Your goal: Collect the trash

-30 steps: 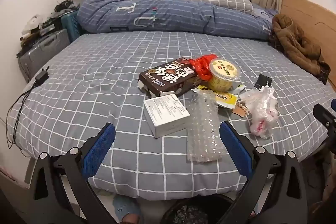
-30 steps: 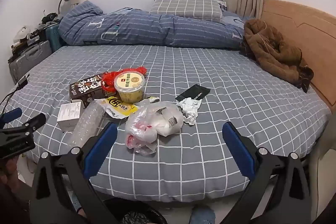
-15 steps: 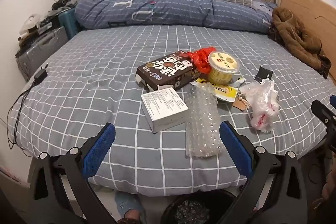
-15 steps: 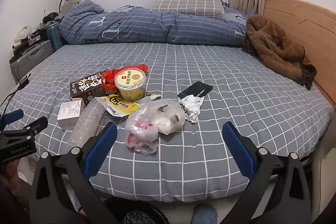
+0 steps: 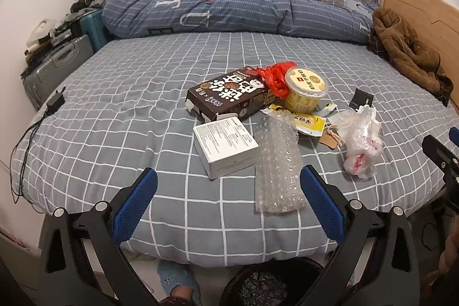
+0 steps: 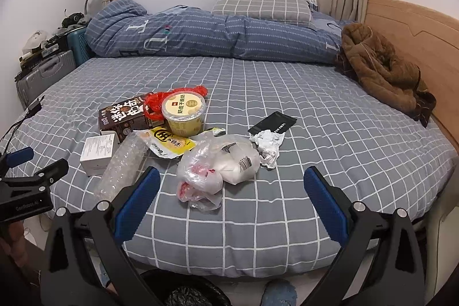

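Left wrist view: left claw [image 5: 228, 198] spread wide, empty, above the bed [image 5: 120, 111] edge; trash heap mid-bed — dark brown carton [image 5: 229, 98], white box [image 5: 225, 146], bubble wrap [image 5: 278, 162], yellow cup [image 5: 305, 89], crumpled clear bag [image 5: 361, 142]. Right wrist view: right claw [image 6: 228, 200] equally spread, empty, clear bag [image 6: 221, 165] just ahead, crumpled tissue [image 6: 268, 145] touching black packet [image 6: 272, 123].

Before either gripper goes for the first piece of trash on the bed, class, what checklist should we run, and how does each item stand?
1. Left gripper open, holding nothing: ok.
2. Right gripper open, holding nothing: ok.
3. Bin in view below the bed edge, near both grippers: ok.
4. Bubble wrap lies nearest the left gripper, nothing on top of it: ok.
5. Clear plastic bag lies loose ahead of the right gripper: ok.
6. Room left in the bin: cannot tell.
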Action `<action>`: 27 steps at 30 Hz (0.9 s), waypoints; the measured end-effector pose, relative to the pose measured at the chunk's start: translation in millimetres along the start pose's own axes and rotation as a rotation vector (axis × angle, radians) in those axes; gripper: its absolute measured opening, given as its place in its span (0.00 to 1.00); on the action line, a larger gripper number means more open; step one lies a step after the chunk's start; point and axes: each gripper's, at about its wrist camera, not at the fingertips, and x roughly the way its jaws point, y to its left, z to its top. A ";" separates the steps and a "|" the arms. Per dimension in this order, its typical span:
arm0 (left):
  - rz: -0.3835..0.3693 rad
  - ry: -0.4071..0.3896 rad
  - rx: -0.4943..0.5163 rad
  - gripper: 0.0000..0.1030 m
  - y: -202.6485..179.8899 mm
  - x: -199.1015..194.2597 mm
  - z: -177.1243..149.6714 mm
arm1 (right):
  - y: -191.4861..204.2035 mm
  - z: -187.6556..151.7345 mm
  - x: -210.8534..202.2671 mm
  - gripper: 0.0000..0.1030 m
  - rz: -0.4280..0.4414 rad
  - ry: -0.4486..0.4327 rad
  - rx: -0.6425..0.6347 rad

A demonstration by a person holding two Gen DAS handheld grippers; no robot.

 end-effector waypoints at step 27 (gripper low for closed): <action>-0.019 -0.002 -0.011 0.95 2.7 -2.9 1.3 | 5.3 2.0 0.7 0.93 0.017 0.000 -0.015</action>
